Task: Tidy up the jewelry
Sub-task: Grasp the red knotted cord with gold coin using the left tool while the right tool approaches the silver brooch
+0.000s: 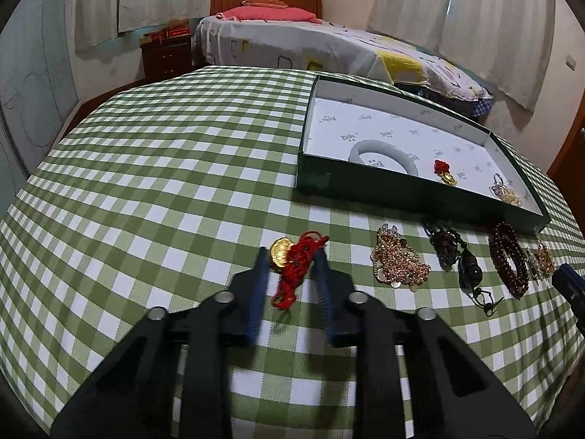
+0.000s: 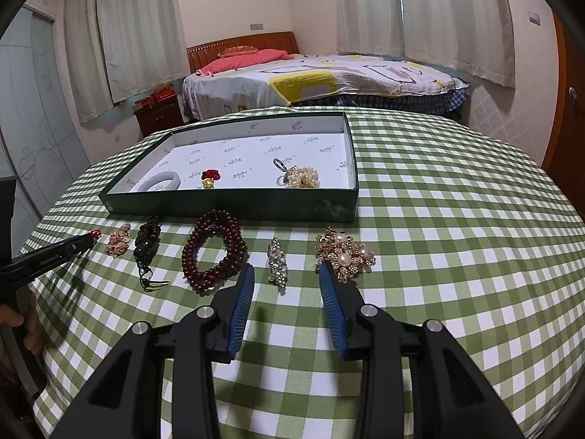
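Green box (image 2: 234, 205) holds bangle (image 2: 161, 182), charm, pearls; left hand-held gripper (image 1: 290, 256) clamps red-corded pendant (image 1: 292, 267); right (image 2: 287, 270) apart

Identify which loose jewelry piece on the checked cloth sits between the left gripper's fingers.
The red cord with the gold pendant, leftmost of the row. The left gripper brackets it; every other loose piece lies to its right, untouched.

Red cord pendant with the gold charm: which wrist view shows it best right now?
Left wrist view: the red cord pendant lies between the left gripper fingers, unobstructed. Right wrist view shows only a red scrap at that gripper's tip, far left.
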{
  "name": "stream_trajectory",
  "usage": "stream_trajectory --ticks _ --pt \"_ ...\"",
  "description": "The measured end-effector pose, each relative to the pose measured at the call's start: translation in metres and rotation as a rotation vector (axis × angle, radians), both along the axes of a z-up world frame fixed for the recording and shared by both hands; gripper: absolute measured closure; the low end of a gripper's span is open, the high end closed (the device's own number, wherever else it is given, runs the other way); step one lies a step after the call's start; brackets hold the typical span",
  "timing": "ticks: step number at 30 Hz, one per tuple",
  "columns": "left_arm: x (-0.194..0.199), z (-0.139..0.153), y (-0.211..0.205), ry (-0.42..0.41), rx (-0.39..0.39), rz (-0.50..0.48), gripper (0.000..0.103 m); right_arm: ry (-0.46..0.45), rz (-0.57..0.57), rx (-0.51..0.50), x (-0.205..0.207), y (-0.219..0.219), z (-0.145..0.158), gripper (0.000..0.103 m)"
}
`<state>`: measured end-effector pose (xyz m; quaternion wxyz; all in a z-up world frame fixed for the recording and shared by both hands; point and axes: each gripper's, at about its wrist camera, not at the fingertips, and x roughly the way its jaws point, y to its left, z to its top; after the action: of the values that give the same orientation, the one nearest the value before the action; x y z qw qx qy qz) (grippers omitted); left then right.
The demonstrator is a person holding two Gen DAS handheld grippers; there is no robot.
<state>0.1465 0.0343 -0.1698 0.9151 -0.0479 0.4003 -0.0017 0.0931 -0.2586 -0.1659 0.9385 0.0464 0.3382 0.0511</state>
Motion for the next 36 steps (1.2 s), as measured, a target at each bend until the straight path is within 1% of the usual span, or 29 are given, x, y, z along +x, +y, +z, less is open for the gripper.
stream_trajectory --ticks 2,3,4,6,7,15,23,28,33,36 --pt "-0.002 0.000 0.000 -0.003 -0.003 -0.006 0.090 -0.001 -0.001 0.000 0.000 0.000 0.000 0.065" --pt "-0.003 0.000 0.000 -0.005 -0.004 -0.009 0.091 -0.001 -0.001 0.000 0.000 0.000 0.000 0.065" --pt "-0.004 0.000 -0.001 -0.006 -0.002 -0.013 0.091 -0.001 -0.001 0.000 -0.001 0.000 0.000 0.065" --pt "-0.006 0.000 -0.001 -0.015 -0.038 -0.039 0.092 -0.001 -0.002 0.000 -0.001 0.000 0.000 0.065" --pt "-0.007 0.000 -0.001 -0.016 -0.040 -0.039 0.092 0.000 -0.003 0.000 -0.001 0.000 0.000 0.065" --pt "-0.012 0.006 -0.006 -0.043 -0.029 -0.043 0.092 0.009 -0.009 -0.001 0.000 -0.002 -0.001 0.065" --pt "-0.015 0.012 -0.007 -0.056 -0.026 -0.044 0.092 0.023 0.021 -0.012 0.008 0.007 -0.001 0.066" --pt "-0.016 0.014 -0.005 -0.063 -0.021 -0.042 0.092 0.042 0.048 -0.024 0.017 0.014 -0.003 0.071" --pt "-0.015 0.014 -0.004 -0.062 -0.022 -0.043 0.092 0.095 0.058 -0.032 0.029 0.016 -0.011 0.078" --pt "-0.015 0.014 -0.004 -0.062 -0.022 -0.042 0.092 0.104 0.057 -0.047 0.030 0.018 -0.012 0.082"
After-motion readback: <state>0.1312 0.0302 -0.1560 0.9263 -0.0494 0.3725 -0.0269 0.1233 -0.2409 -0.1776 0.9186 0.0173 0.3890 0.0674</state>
